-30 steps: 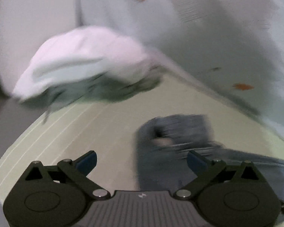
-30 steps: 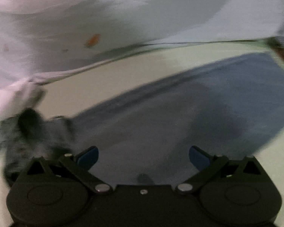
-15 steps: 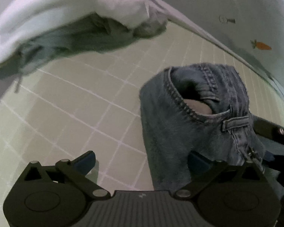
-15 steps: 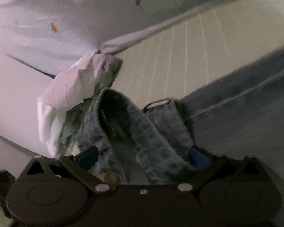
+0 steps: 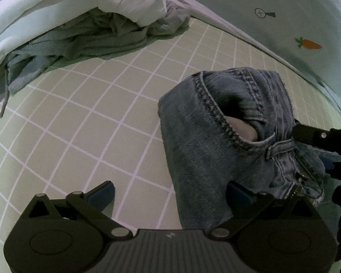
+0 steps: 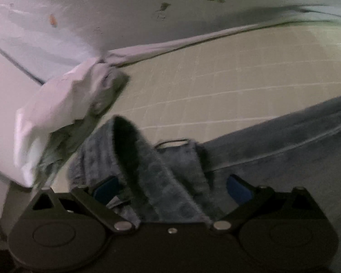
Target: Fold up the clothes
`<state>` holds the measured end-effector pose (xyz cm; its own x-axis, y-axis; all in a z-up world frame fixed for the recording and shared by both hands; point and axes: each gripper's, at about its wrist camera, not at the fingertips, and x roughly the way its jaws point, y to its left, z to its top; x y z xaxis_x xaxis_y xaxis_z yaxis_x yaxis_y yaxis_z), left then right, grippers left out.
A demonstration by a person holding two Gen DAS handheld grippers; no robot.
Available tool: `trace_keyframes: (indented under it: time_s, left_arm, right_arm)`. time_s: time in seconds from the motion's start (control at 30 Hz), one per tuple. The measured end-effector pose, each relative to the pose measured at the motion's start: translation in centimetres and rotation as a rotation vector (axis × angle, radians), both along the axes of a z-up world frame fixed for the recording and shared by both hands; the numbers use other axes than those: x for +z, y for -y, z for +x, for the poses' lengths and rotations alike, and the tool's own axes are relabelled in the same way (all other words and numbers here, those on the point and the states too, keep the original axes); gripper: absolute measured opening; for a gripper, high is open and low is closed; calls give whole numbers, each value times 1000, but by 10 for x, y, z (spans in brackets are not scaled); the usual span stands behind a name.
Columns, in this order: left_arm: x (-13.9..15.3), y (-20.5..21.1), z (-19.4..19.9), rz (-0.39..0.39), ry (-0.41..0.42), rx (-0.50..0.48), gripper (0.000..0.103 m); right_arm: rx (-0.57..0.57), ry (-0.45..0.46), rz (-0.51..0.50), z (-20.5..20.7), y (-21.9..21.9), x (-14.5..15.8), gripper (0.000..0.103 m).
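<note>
Green gridded bed sheet carries my blue denim jeans: heavy, stiff; waistband suits gripping. Left tongs and right tongs gape wide, holding nothing.

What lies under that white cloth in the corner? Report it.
Under the white cloth, a crumpled grey-green garment pokes out onto the grid-patterned sheet, a drawstring trailing from it. How far it reaches beneath, or whether more is buried there, is covered.
</note>
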<state>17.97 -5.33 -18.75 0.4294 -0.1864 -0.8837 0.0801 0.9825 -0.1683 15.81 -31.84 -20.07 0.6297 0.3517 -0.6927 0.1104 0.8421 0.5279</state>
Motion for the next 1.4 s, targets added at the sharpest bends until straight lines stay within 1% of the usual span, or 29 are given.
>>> trace_keyframes:
  time_s: [0.17,0.2,0.23,0.27,0.3,0.33,0.37,0.43,0.5,0.6,0.67,0.7,0.8,0.87,0.97,1.0,1.03,1.07,1.1,1.13,1.23,1.3,1.37,1.4]
  left_arm:
    - [1,1,1,0,-8,2,103]
    - [1,1,1,0,-10,1,103]
    - [1,1,1,0,-10,0,103]
    - [1,1,1,0,-9,0,103]
    - [1,2,1,1,-5,-1,103]
    - [1,2,0,4,-3,-2,103]
    - [0,3,0,7,-3,-1,103]
    - [1,3,2,7,-12,0,103]
    - [2,1,5,-5,-31,3,103]
    - [7,-2,6,-50,-60,20,103]
    - [15,-2,2,-90,-50,22,103]
    - [22,2,-2,-98,-26,4,103]
    - [45,22,-15,-88,49,-83,103]
    - [54,40,-21,-71,75,-149,103]
    - [50,71,-27,-17,51,-245,103]
    - [42,80,-28,19,23,-271,103]
    - [35,90,-29,56,-5,-298,103]
    - [27,99,-30,93,-33,-324,103]
    - [20,106,-31,125,-55,-337,103]
    - [16,110,-31,146,-65,-328,103]
    - [16,109,-25,144,-98,-321,103]
    - [16,109,-23,144,-116,-320,103]
    - [14,110,-22,145,-133,-304,103]
    - [14,112,-22,152,-135,-299,103]
  right_arm:
    - [96,17,43,-1,-16,0,103]
    - [109,20,40,-1,-19,0,103]
    - [109,23,12,-3,-21,1,102]
    - [110,26,-17,-4,-23,2,95]
    - [105,29,-38,-6,-24,4,75]
    - [89,32,-46,-7,-24,5,60]
    - [73,36,-49,-9,-23,7,39]
    - [56,57,-37,-15,-19,12,32]
    - [73,98,-70,-20,-23,21,27]
    - [103,167,-117,-29,-28,40,22]
    - [105,215,-120,-39,-26,57,22]
    - [102,240,-121,-44,-23,65,21]
    - [81,303,-141,-64,-10,92,21]
    - [36,321,-146,-79,7,104,21]
    - [-71,270,-153,-91,39,103,23]
    - [-96,220,-172,-91,50,94,26]
    - [-124,151,-223,-89,59,81,30]
    - [-148,100,-259,-89,67,71,38]
    - [-169,88,-264,-93,71,67,42]
    - [-189,76,-269,-98,76,63,44]
    - [-249,40,-284,-113,90,52,62]
    - [-289,16,-294,-122,100,44,82]
    - [-329,-9,-304,-132,110,37,89]
    - [-349,-21,-309,-137,114,33,94]
